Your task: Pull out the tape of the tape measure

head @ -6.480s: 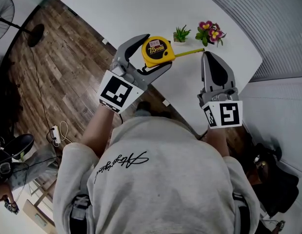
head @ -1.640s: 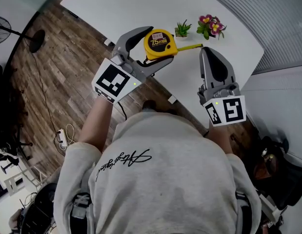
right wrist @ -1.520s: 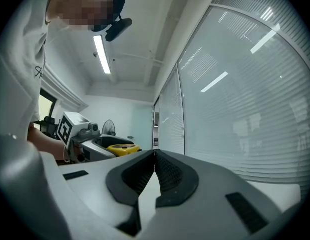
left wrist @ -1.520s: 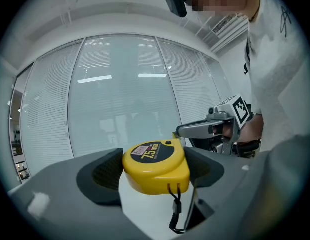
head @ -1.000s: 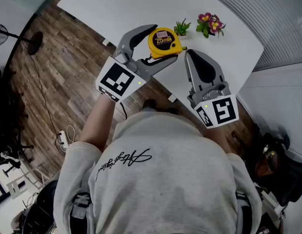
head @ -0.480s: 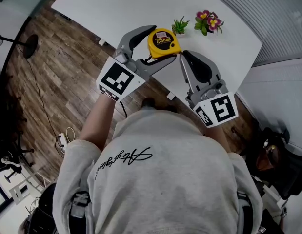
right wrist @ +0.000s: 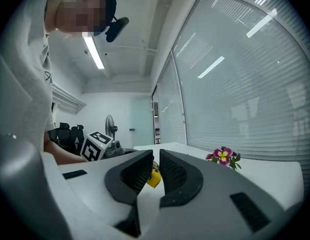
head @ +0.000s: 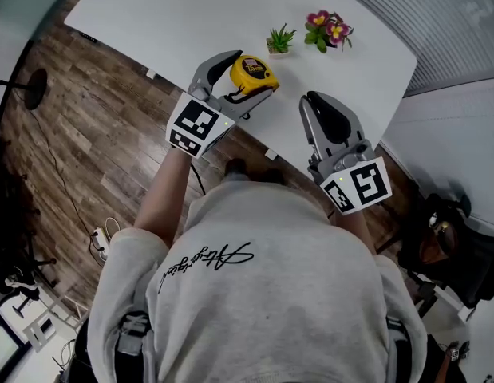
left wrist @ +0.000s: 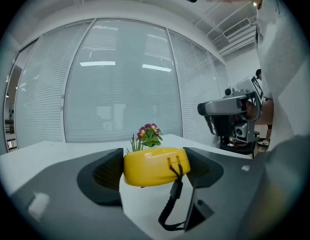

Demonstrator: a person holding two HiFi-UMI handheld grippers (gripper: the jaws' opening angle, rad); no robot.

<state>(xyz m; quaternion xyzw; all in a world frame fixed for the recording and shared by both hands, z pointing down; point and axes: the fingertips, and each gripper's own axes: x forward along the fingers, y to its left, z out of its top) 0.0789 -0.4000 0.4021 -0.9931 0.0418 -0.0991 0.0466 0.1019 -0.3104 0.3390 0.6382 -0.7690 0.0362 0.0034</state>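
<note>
A yellow tape measure (head: 253, 72) sits between the jaws of my left gripper (head: 254, 75), which is shut on its case just above the white table (head: 183, 14) near the front edge. In the left gripper view the case (left wrist: 155, 167) fills the gap and its black strap (left wrist: 173, 199) hangs down. No tape blade shows outside the case. My right gripper (head: 314, 100) stands off to the right of the case, apart from it, jaws nearly together with nothing between them. Past its tips (right wrist: 156, 157) a bit of the yellow case (right wrist: 153, 178) shows.
A small green succulent (head: 279, 38) and a pot of purple flowers (head: 326, 29) stand on the table beyond the grippers. The table's front edge runs just under both grippers, with wooden floor (head: 87, 126) below. A dark chair (head: 450, 246) sits at the right.
The tape that stretched from the case to the right gripper has gone back in. The right gripper has drawn away to the right. The left gripper has sunk toward the table with the case.
</note>
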